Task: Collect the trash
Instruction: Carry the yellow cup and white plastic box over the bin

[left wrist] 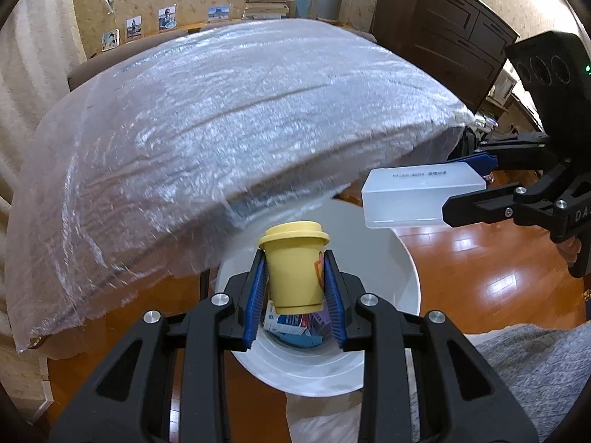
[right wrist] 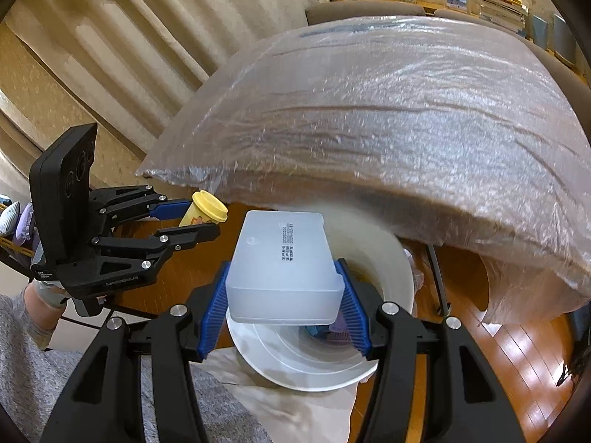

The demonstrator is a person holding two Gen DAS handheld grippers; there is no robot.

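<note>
- Trash is held in both grippers above the white bin (left wrist: 369, 365), which stands on the wooden floor (left wrist: 480, 258) just near of a table wrapped in clear plastic sheet (left wrist: 221, 129)
- Cartons and wrappers (left wrist: 295, 326) are already seen lying at the bottom of the bin
- A yellow cup (left wrist: 293, 269) with its lid on is clamped upright by the left gripper (left wrist: 295, 295), the blue pads pressed on both sides of its lower half
- The left jaws are drawn in tight, with no gap seen between pads and cup
- A frosted plastic box (right wrist: 282, 265) is gripped by the right gripper (right wrist: 284, 313), jaws partly closed, pads against its two long sides near the rear edge
- Most of the box is carried out in front of the pads, so it is judged likely to tip or slide if the grip is loosened slowly
- The box is seen from the left wrist view to hang over the far right rim of the bin, so a release from there could be expected to strike the rim or land on the floor
- The cup is judged better placed, over the bin's opening, though it could bounce out or shed its lid if dropped from this height
- The overhanging plastic sheet is close above the bin on the far side and could be snagged by either gripper
- The two grippers are near each other, so a clash over the bin is possible if both are lowered together
</note>
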